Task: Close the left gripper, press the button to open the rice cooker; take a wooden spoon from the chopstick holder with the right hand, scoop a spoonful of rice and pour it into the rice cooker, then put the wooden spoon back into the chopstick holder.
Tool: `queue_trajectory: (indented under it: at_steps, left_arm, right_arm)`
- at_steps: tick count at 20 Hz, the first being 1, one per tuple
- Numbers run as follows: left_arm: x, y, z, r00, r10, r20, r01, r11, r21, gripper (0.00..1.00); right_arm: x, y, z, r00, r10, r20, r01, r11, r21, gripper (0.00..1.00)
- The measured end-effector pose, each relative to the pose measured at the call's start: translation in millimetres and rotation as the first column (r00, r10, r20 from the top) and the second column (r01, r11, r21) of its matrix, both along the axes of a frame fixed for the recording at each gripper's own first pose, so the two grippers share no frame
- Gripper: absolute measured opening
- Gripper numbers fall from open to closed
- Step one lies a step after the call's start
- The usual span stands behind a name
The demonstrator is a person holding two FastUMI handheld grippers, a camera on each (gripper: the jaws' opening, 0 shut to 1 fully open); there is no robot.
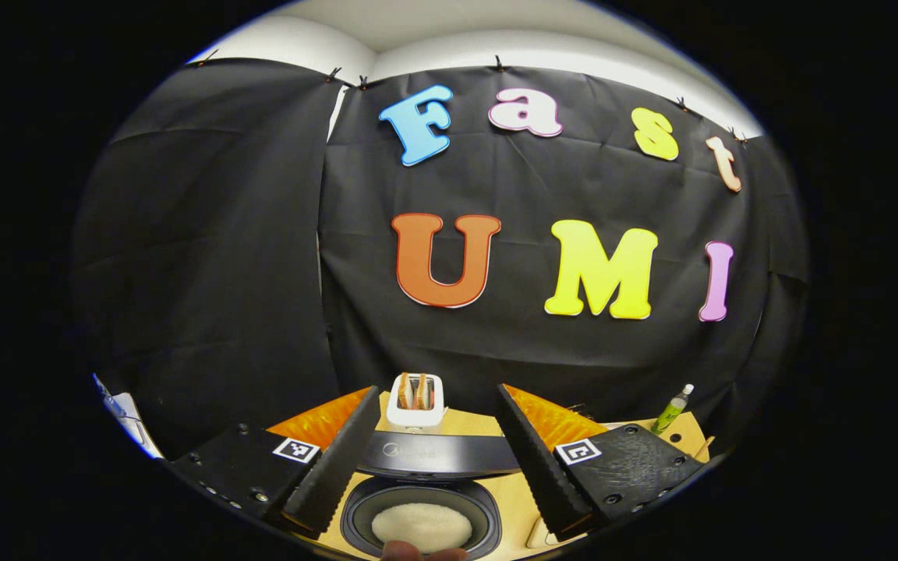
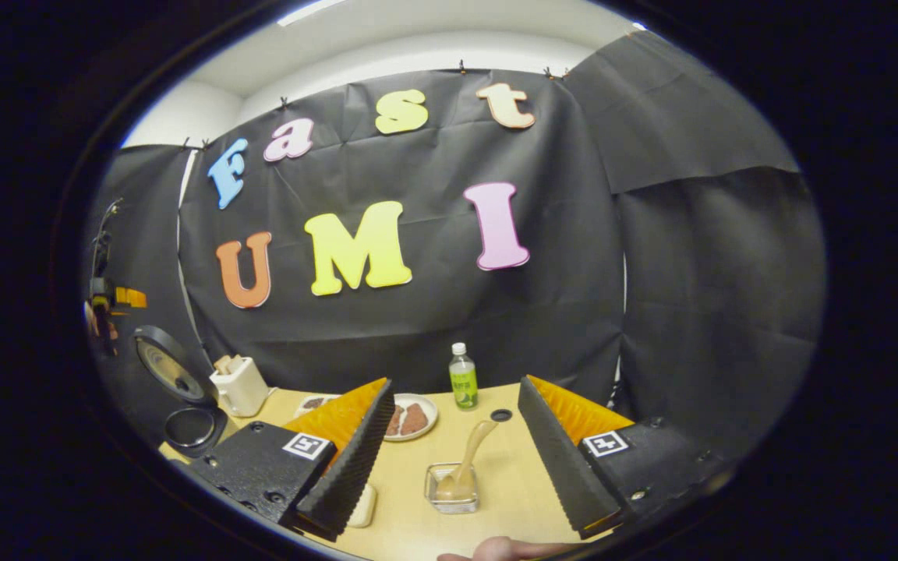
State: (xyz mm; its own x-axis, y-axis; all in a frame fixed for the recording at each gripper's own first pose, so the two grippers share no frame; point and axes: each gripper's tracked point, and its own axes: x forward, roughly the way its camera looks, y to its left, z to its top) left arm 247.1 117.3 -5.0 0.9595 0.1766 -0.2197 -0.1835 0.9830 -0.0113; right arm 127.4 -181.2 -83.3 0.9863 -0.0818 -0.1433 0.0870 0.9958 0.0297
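Rice cooker, black and round (image 1: 421, 499), sits lid-up at bottom centre of the left gripper view, white rice in its pot. My left gripper (image 1: 426, 460) is spread wide above it. In the right gripper view my right gripper (image 2: 457, 460) is spread too, holding nothing; pale wooden spoon (image 2: 466, 463) leans in a clear square holder (image 2: 453, 492) at lower centre. I judge everything done; I'd withdraw straight back, clear of the handle.

Your left tool (image 1: 433, 479) stands with fingers spread wide apart, nothing between them. Below it the rice cooker (image 1: 422, 522) is open, lid (image 1: 440, 454) raised, white rice inside the pot. Behind it on the desk (image 1: 519, 514), a toaster (image 1: 415, 403) holds bread. A green bottle (image 1: 672, 409) stands far right.
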Motion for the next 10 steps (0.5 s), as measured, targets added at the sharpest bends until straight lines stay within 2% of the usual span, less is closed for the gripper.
queue_trajectory:
  at_steps: [1, 2, 4, 7, 10]
  left_arm:
    - [4.8, 4.2, -6.5, 1.0, 0.009, -0.026, -0.009, 1.0, -0.008, 0.95]
    - [5.6, 9.1, -10.6, 0.998, 0.021, -0.057, -0.022, 1.0, -0.016, 0.95]
    - [7.5, 14.5, -25.3, 0.993, 0.028, -0.119, -0.031, 0.999, -0.021, 0.95]
    - [0.9, 23.1, -38.9, 0.983, 0.043, -0.179, -0.043, 0.999, 0.004, 0.96]
    - [-12.2, 18.2, -44.6, 0.979, 0.013, -0.206, -0.015, 1.0, -0.011, 0.96]
  right_arm:
    - [-5.6, -4.7, -0.4, 1.0, -0.01, -0.005, 0.01, 1.0, -0.021, 1.0]
    - [-9.5, -8.7, 1.2, 1.0, -0.022, -0.004, 0.022, 0.999, -0.031, 0.96]
    - [-12.8, -8.6, 4.5, 0.999, -0.032, -0.004, 0.032, 0.999, -0.033, 1.0]
    - [-8.9, 6.6, 8.2, 1.0, -0.005, -0.012, 0.004, 0.999, -0.043, 1.0]
    - [0.2, 36.3, 14.7, 0.999, 0.047, -0.014, -0.048, 0.998, -0.036, 0.97]
